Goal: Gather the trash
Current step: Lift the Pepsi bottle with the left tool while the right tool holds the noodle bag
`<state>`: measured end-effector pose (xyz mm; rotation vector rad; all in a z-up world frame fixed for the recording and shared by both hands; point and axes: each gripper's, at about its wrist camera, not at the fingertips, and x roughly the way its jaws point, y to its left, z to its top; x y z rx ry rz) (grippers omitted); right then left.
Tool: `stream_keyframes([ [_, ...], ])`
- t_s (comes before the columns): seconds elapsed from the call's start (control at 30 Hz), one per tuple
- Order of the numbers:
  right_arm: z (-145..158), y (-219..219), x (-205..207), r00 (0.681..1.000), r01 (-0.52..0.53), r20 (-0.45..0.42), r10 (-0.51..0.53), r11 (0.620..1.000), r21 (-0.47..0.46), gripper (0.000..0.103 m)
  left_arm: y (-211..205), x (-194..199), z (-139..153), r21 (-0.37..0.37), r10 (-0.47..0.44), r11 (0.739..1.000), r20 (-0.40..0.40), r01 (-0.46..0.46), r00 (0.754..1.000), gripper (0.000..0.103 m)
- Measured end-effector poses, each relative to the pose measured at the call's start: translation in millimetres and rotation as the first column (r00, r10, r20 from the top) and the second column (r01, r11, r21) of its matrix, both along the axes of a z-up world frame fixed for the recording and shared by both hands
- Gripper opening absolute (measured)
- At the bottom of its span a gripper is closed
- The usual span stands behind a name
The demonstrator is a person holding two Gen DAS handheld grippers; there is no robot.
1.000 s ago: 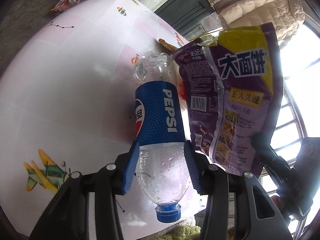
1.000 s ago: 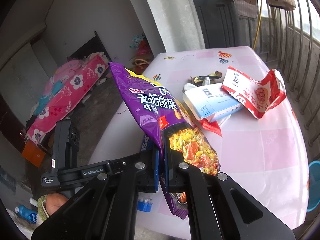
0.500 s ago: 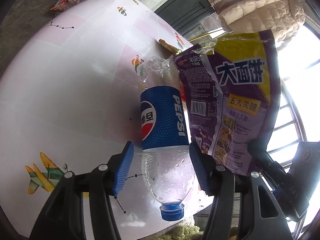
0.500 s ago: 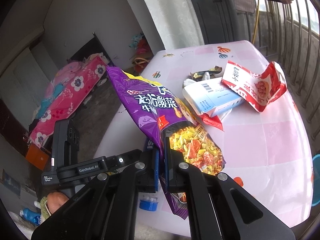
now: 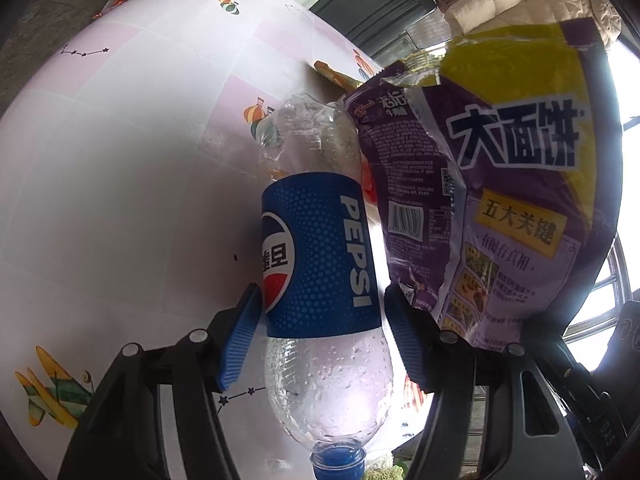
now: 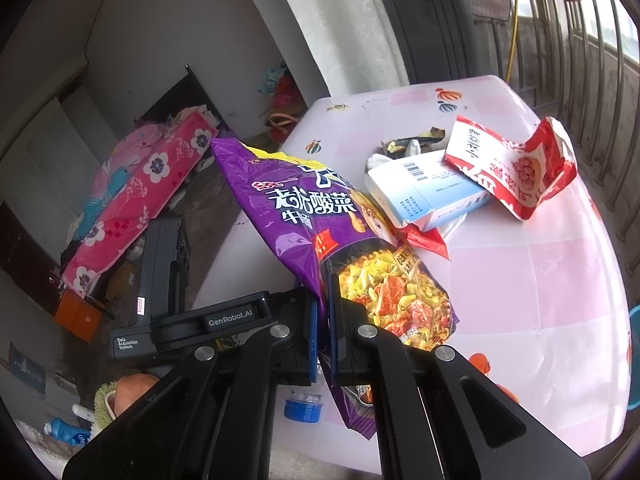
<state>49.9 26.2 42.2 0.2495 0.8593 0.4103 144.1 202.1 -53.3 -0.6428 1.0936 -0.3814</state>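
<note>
A clear Pepsi bottle (image 5: 320, 256) with a blue label lies on the pink-and-white table (image 5: 100, 160), its blue cap (image 6: 303, 406) at the near edge. My left gripper (image 5: 322, 296) straddles the bottle at the label's lower edge. Its jaws are opening, and the blue pads (image 5: 240, 340) stand just off the bottle's sides. My right gripper (image 6: 324, 300) is shut on the lower edge of a purple noodle bag (image 6: 304, 216). That purple bag (image 5: 500, 184) hangs upright just right of the bottle.
Further back on the table (image 6: 560, 280) lie a blue-and-white box (image 6: 424, 192), a torn red-and-white bag (image 6: 512, 164), a dark wrapper (image 6: 416, 142) and a red scrap (image 6: 424, 240). A bed with a pink flowered cover (image 6: 140, 192) stands left; a railing runs along the right.
The left jaws have spread apart off the bottle and slid forward along it from the clear neck part to the label. The right gripper keeps the purple bag in place.
</note>
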Motion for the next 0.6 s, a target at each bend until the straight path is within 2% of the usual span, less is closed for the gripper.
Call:
stream_keyframes([
  [0.3,-3,-1,1,1.000,-0.001,-0.005,0.001,1.000,0.001,0.003,-11,6,-5,0.034,0.007,0.999,0.005,-0.007,1.000,0.061],
  [0.6,-3,-3,0,1.000,0.003,-0.005,-0.003,1.000,0.004,0.003,-6,-6,-2,0.051,0.014,0.999,0.022,-0.016,1.000,0.060],
])
